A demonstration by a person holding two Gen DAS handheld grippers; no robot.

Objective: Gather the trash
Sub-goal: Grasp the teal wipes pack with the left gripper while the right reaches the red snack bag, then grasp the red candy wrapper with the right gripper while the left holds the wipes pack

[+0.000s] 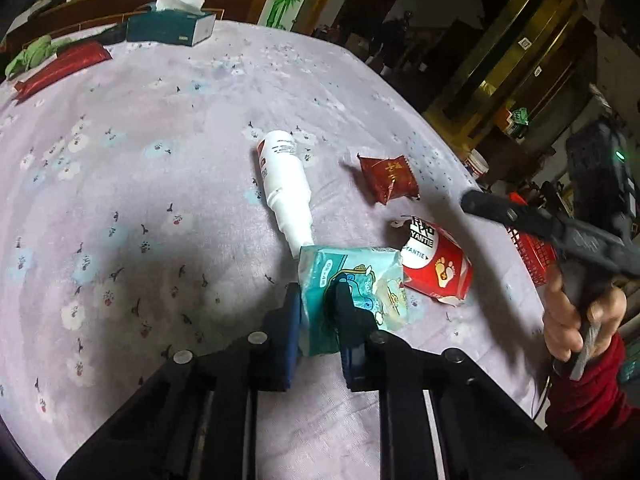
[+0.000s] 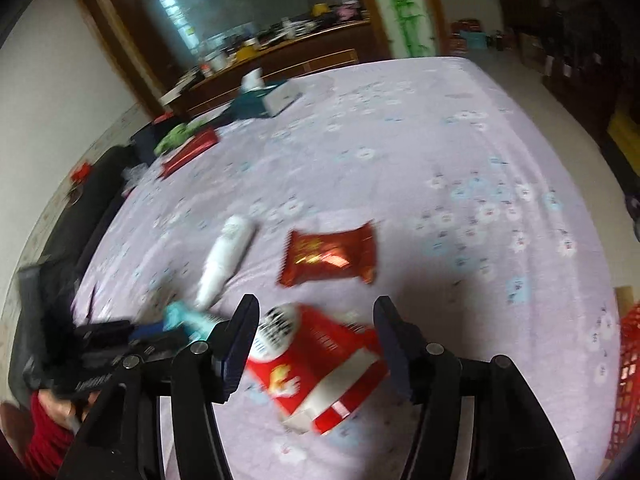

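Observation:
My left gripper (image 1: 316,300) is shut on a teal tissue packet (image 1: 360,280), which rests on the lilac flowered cloth (image 1: 160,160). Behind the packet lies a white bottle (image 1: 282,176) on its side. A dark red snack wrapper (image 1: 388,178) lies to the right of the bottle. A crumpled red and white carton (image 1: 436,264) sits beside the packet. In the right wrist view my right gripper (image 2: 314,318) is open, its fingers astride the red carton (image 2: 316,360). The white bottle (image 2: 226,256), the snack wrapper (image 2: 330,254) and the teal packet (image 2: 186,318) lie beyond it.
A teal tissue box (image 1: 172,26) and a long red pack (image 1: 60,66) lie at the far side of the cloth. A red mesh basket (image 1: 532,252) stands off the cloth's right edge, seen too as the basket (image 2: 628,380) at the right. A hand in a red sleeve (image 1: 580,392) holds the right gripper.

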